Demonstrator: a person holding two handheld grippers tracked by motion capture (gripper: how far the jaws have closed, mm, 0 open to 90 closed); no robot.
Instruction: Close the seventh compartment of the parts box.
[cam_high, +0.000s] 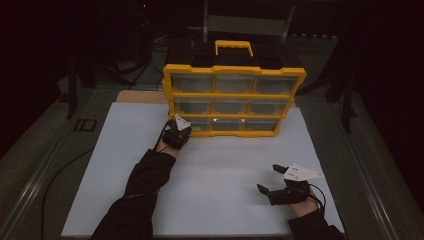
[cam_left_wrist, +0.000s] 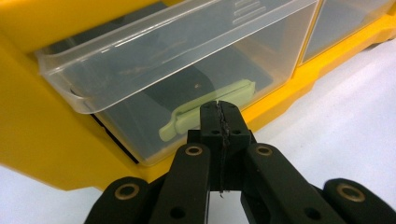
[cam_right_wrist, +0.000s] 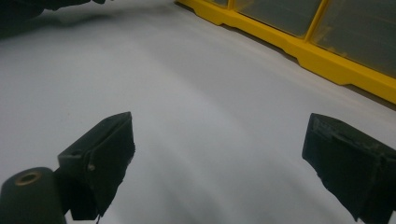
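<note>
I have the left claw (cam_left_wrist: 219, 109) pressed together with nothing between its jaws, tips right at the front of the bottom-left drawer (cam_left_wrist: 154, 84) of the yellow organizer (cam_high: 234, 99), which stands on the white bench (cam_high: 220, 170). The drawer sits partly pulled out, with a pale green piece (cam_left_wrist: 205, 109) lying inside, so I judge the step is working this drawer, and next the tips must push or hook its front squarely. My right claw (cam_high: 272, 179) rests spread and empty, well in front of the organizer's right end.

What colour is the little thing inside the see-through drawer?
Pale green clip, clearest in the left gripper view.
</note>
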